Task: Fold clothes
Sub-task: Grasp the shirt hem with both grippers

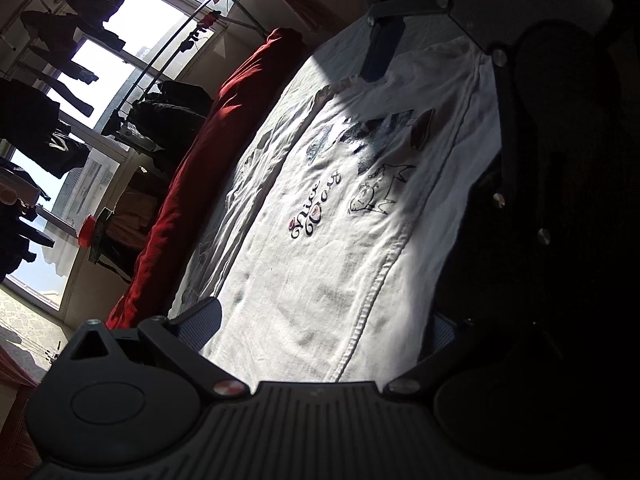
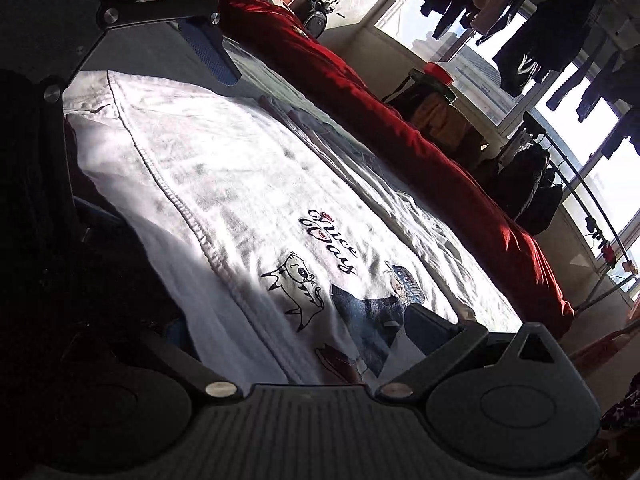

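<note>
I am leaning over a bed (image 1: 256,148), which fills most of both wrist views, its pale wrinkled sheet bright with sun. Beyond it, tall windows (image 1: 168,12) run along the far wall, and dark clothes hang on a drying rack (image 2: 560,32) in front of the glass. A long red duvet (image 1: 192,184) lies bunched along the far edge of the bed, between the shirt and the windows. Past the duvet stands a cluttered low surface with a red container (image 2: 439,70) on it. More dark garments are draped on a curved metal rail (image 1: 176,52) near the glass.

The white T-shirt (image 1: 340,248) lies flat on the sheet, near me, with a stitched seam running its length. Its print shows the words "Nice Day", a line-drawn cat and a blue figure. The side of the shirt nearest me falls into deep shadow.

My left hand-held gripper (image 1: 332,312) sits low at one end of the shirt, its jaws spread wide with the cloth lying between them; I cannot tell whether the fingers touch the fabric. My right hand-held gripper (image 2: 280,336) sits at the opposite end, over the printed part, also spread wide and gripping nothing. Each tool shows in the other's view, at the far end of the shirt. One blue-padded finger (image 2: 212,56) of the left tool hangs just above the sheet beside the shirt's edge.
</note>
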The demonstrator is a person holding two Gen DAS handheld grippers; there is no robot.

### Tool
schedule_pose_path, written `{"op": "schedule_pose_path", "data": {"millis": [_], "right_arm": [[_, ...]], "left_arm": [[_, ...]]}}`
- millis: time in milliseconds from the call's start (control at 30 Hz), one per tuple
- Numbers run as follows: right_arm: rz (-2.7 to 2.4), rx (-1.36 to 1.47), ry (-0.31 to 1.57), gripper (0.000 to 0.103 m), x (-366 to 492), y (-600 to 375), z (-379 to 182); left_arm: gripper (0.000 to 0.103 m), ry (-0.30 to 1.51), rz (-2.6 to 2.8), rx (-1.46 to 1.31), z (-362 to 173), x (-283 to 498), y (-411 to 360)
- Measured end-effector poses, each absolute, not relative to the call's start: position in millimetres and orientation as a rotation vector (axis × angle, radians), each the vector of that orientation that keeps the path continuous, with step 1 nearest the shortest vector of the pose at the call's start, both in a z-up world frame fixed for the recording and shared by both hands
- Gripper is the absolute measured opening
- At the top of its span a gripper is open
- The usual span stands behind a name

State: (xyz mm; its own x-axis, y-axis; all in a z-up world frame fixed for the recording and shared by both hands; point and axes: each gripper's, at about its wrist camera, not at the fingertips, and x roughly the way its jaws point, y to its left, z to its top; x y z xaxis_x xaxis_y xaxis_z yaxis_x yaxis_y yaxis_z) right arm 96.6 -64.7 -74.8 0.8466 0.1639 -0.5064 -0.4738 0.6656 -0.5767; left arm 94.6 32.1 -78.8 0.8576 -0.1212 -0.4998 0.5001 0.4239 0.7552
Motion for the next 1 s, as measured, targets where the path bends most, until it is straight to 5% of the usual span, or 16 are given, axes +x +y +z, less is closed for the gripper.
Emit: {"op": "schedule_pose_path", "data": {"millis": [433,1000], "right_arm": [[0.203,-0.925,0.380,0.103,89.9,-113.8,-91.3],[0.232,-0.991,0.372,0.103,106.4,-101.4,-93.4]], "left_arm": [[0.101,0.355,-0.266,1.177,-93.0,102.5,99.3],[0.103,0.268,-0.328,1.322,-101.8,113.0,95.4]]}}
